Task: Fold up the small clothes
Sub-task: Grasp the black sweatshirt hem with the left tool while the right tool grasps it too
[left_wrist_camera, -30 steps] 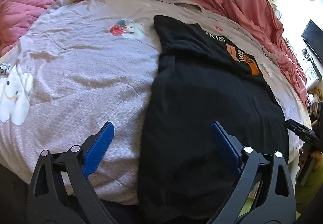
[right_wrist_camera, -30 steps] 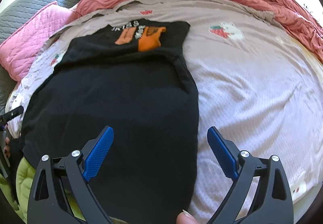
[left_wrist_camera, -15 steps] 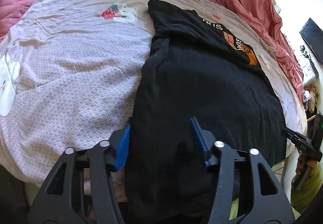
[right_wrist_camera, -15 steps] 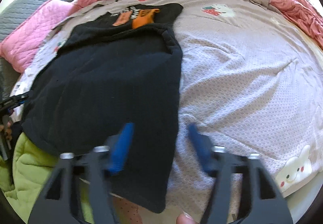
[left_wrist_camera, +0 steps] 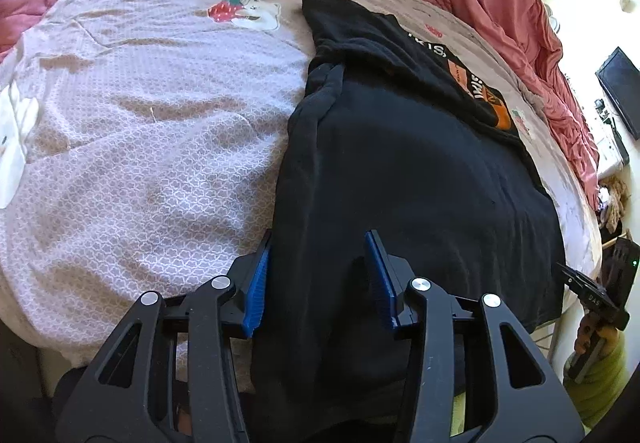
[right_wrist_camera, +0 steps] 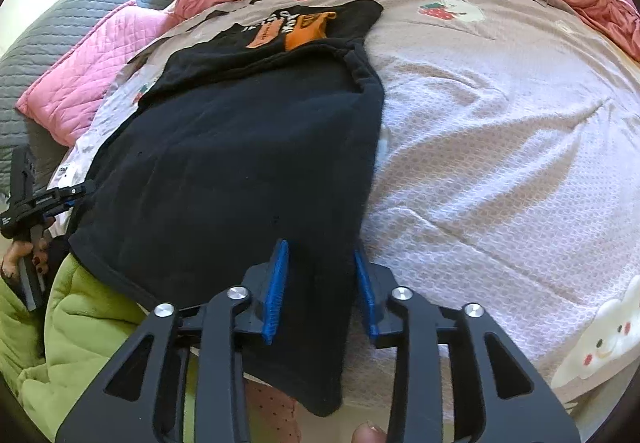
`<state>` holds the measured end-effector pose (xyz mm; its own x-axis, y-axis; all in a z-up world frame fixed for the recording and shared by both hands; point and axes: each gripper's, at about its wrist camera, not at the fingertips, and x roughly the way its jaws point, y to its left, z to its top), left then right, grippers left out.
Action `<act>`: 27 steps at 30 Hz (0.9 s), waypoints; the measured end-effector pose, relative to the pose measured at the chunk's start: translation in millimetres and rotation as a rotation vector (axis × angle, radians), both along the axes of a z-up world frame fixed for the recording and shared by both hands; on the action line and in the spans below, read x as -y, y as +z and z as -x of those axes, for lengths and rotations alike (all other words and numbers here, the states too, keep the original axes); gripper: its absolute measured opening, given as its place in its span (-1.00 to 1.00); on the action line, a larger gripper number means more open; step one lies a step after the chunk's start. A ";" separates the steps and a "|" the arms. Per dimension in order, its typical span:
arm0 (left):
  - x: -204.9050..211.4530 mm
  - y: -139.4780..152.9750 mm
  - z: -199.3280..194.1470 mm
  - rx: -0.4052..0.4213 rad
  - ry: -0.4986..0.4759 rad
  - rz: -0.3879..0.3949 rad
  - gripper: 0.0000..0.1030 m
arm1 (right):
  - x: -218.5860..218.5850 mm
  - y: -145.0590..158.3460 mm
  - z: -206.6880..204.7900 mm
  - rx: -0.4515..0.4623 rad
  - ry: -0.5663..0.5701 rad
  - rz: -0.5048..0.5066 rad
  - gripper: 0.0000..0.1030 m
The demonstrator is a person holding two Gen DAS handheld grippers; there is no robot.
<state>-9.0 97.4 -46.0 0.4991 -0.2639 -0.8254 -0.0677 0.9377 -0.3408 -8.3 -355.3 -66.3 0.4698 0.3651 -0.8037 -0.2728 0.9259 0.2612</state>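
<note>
Black T-shirt (left_wrist_camera: 400, 171) gripped at its near hem on the bed (left_wrist_camera: 140, 147).
Left tongs (left_wrist_camera: 320, 275) closing, right tongs (right_wrist_camera: 320, 283) opening; fabric is pinched by both.

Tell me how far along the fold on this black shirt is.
Done: the black shirt lies flat on the bedsheet with its far part, the orange print, already folded over. In hand: the left gripper, jaws closing, and the right gripper, jaws opening, each straddle a near hem corner. Left: carrying the hem up and over.
</note>
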 end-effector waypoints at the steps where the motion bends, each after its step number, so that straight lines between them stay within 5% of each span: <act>1: 1.0 0.3 0.3 0.000 -0.001 -0.006 -0.30 | -1.3 0.3 -0.7 0.005 0.004 -0.001 -0.33; 2: 2.5 0.8 0.4 0.001 -0.002 -0.017 -0.31 | -1.7 0.8 -1.4 0.006 0.004 -0.007 -0.33; 4: 3.4 2.0 1.5 0.006 0.006 -0.039 -0.75 | -2.4 3.3 -2.3 0.016 0.013 -0.016 -0.62; 6: 2.8 5.8 3.1 0.026 0.005 -0.031 -0.90 | -1.9 7.5 -4.4 0.028 0.018 -0.035 -0.75; 17: 2.5 48.2 -18.8 0.157 -0.005 -0.003 -0.94 | 9.5 52.8 -38.7 0.197 -0.008 -0.137 -0.83; 27: -17.0 63.1 -97.2 0.163 0.075 0.001 -0.94 | 13.4 59.5 -116.2 0.235 -0.103 -0.137 -0.83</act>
<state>88.2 114.4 17.1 0.6445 -0.2220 -0.7316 -0.0810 0.9317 -0.3540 107.9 -368.7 -6.8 0.6776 0.4031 -0.6152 -0.2466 0.9125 0.3263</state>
